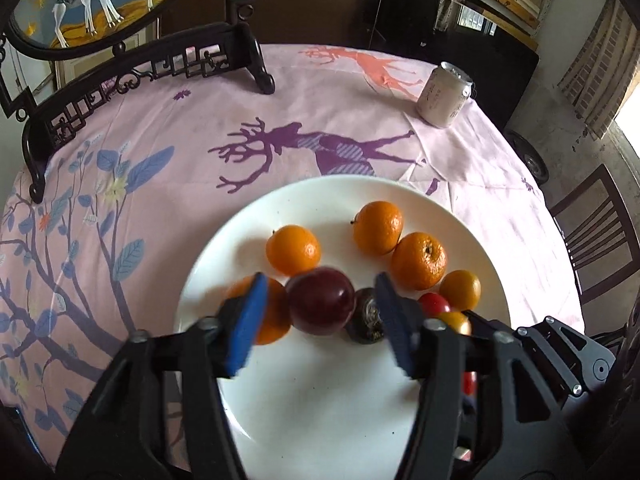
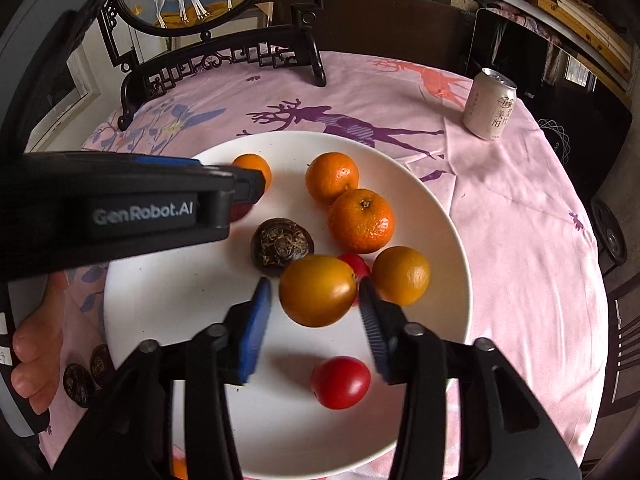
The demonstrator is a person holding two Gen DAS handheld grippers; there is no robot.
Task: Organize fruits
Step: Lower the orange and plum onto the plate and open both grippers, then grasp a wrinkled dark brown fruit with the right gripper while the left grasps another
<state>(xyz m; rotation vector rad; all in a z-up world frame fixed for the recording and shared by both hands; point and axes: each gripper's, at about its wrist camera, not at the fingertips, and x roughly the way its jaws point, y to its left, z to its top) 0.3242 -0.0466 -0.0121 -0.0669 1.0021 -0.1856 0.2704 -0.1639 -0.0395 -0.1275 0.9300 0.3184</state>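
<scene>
Both jaws gape over the round white ceramic plate on a pink deer-print tablecloth, pale drink can at two o'clock.

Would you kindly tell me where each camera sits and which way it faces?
Left wrist: on the left claw, looking down at the plate; a dark red fruit lies between its open pads.
Right wrist: on the right claw, looking down; an amber fruit lies between the pads; the left claw and a hand show.
Shared: plate, oranges, can.
</scene>
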